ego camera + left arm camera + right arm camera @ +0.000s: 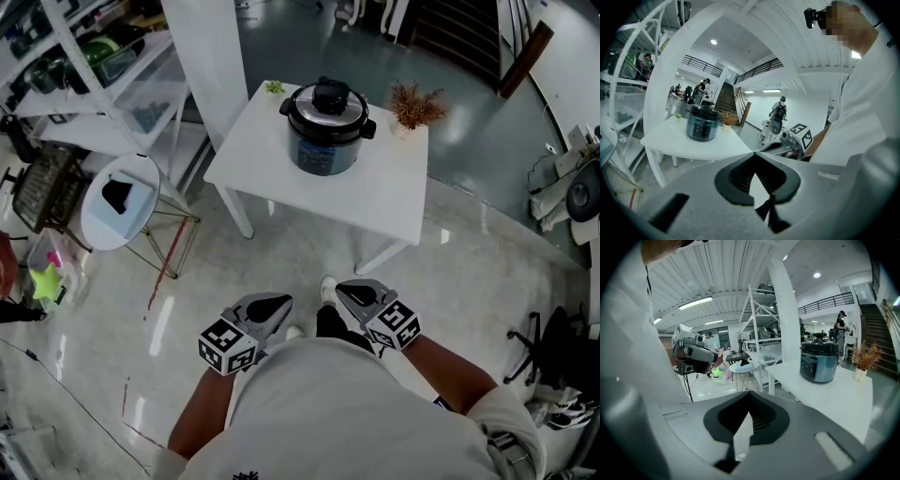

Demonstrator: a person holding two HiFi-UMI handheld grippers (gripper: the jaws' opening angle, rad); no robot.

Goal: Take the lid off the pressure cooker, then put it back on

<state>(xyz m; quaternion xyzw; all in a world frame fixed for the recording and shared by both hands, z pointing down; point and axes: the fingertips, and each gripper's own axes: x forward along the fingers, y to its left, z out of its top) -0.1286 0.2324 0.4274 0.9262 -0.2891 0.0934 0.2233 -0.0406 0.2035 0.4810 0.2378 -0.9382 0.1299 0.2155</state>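
The pressure cooker [326,127] stands on the far half of a white table [375,192], its lid [328,101] with a black knob seated on top. Both grippers are held close to the person's body, well short of the table. My left gripper [272,303] and right gripper [354,293] are shut with nothing between their jaws. In the left gripper view the cooker [703,123] shows far ahead on the left, beyond the shut left gripper [753,154]. In the right gripper view the cooker [818,359] shows ahead on the right, past the shut right gripper [749,393].
A dried plant in a pot [413,105] and a small green plant [274,87] share the table. A white pillar [208,56], a shelving rack [84,56] and a round side table [119,200] stand left. An office chair [553,349] is at the right.
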